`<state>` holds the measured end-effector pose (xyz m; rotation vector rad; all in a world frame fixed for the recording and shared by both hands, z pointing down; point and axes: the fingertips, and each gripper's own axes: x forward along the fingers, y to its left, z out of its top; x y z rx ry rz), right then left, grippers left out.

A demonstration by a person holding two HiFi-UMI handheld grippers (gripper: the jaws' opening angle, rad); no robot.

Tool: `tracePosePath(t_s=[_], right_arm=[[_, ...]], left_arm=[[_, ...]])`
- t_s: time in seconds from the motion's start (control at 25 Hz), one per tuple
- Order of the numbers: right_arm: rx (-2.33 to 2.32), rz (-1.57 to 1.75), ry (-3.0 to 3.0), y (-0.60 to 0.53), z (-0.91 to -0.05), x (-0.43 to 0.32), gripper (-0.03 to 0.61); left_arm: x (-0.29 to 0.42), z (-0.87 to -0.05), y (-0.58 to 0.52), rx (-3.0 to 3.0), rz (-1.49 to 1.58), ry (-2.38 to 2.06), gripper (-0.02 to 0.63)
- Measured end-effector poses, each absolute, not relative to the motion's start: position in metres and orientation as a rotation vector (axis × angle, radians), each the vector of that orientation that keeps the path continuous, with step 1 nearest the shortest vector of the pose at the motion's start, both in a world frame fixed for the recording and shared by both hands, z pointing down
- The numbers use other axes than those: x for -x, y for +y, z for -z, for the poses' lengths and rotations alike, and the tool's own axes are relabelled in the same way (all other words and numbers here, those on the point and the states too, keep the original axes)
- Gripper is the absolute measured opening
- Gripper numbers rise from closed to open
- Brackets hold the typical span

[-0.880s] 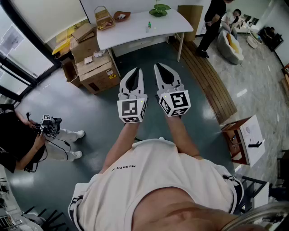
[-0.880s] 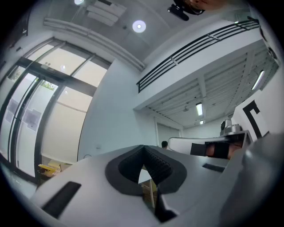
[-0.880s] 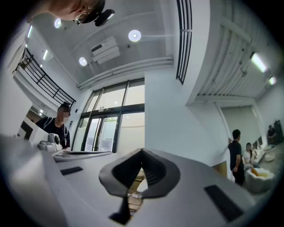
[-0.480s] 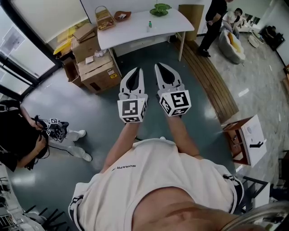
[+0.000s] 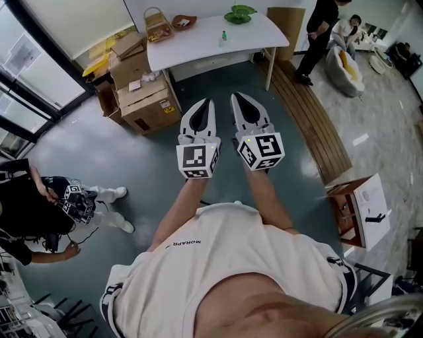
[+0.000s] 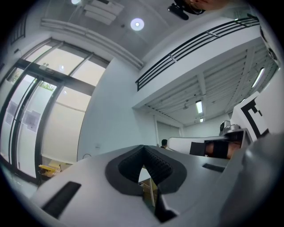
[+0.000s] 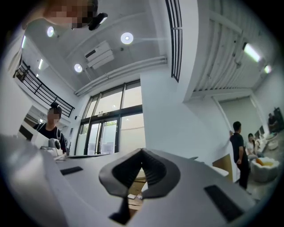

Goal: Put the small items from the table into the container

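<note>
Both grippers are held side by side in front of the person's chest, over the dark floor and well short of the table. The left gripper and the right gripper are shut, their tips meeting with nothing between them. The left gripper view shows the left gripper closed against a white wall, and the right gripper view shows the right gripper closed the same way. Far ahead stands a white table with a wicker basket, a brown bowl, a green dish and a small bottle.
Cardboard boxes are stacked left of the table. A wooden strip of floor runs along the right, with a small wooden stand nearer. A person with another gripper crouches at the left. Other people are at the back right.
The head view has shifted slightly. The person at the left has moved down and nearer the left edge. Both grippers stay shut in about the same place.
</note>
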<state>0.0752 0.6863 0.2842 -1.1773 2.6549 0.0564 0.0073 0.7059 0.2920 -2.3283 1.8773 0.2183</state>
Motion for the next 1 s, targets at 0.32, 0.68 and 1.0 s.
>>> tracePosePath(t_s=[0.32,0.68,1.0], right_arm=[[1.148,-0.040,2.662,0.664,-0.286,-0.108,0.011],[1.118,-0.029,2.680,0.643,-0.288,-0.144,0.011],[1.129,-0.012,2.676,0.613,-0.296,-0.147,0.011]], left_arm=[[-0.038,-0.295,0.684,2.314,-0.206,1.906,0.005],[-0.081,-0.299,0.670,2.278,-0.132,1.917,0.005],[-0.085,-0.311,0.640,2.306,-0.121,1.924,0.005]])
